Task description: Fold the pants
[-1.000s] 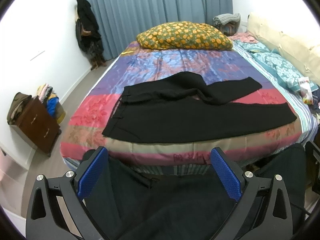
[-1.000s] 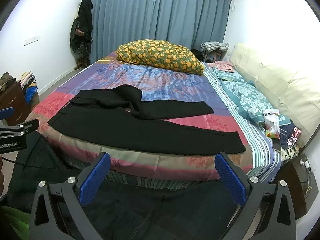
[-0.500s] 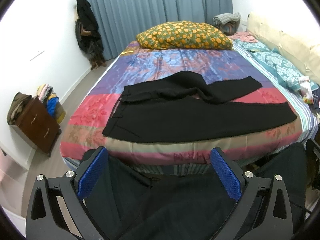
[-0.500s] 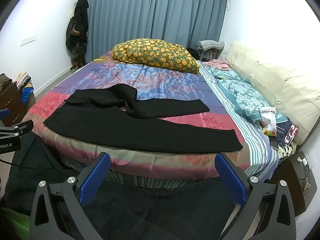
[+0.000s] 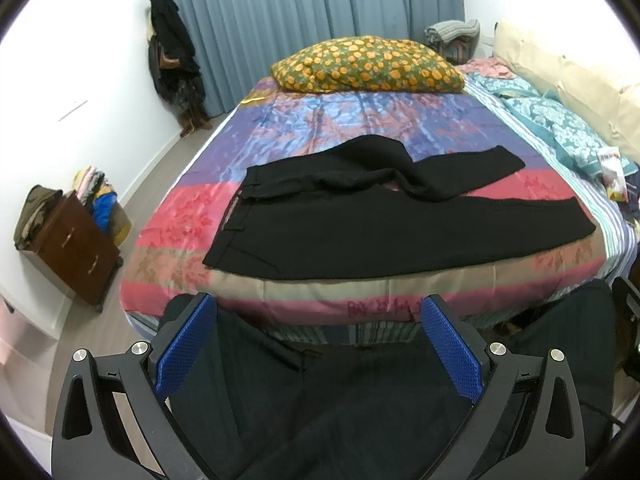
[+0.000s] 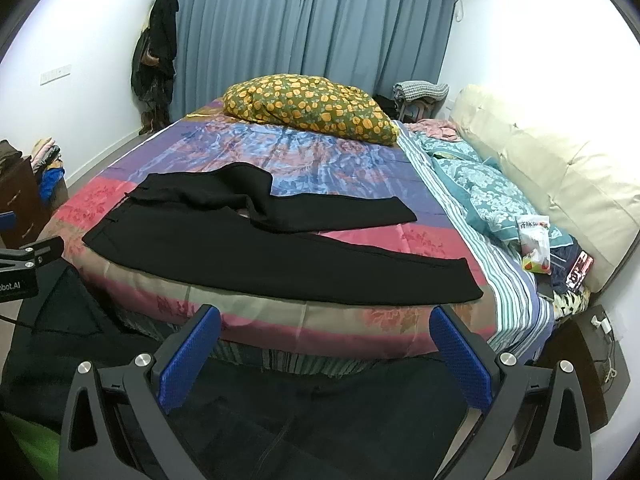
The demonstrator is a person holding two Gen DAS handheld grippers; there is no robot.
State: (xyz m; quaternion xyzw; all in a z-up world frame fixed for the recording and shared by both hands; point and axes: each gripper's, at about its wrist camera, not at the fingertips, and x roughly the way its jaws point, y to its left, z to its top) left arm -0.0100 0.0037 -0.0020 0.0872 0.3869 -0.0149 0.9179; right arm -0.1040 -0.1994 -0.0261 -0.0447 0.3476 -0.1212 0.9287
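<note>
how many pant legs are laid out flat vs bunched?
2 legs on the black pants: near leg flat along the bed's front edge; far leg flat toward its hem but humped near the waist. Nothing looks hidden.

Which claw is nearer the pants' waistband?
The left, most likely. The left claw is held before the bed's near edge facing the waistband end. The right claw sits further toward the leg hems. Neither touches the pants.
</note>
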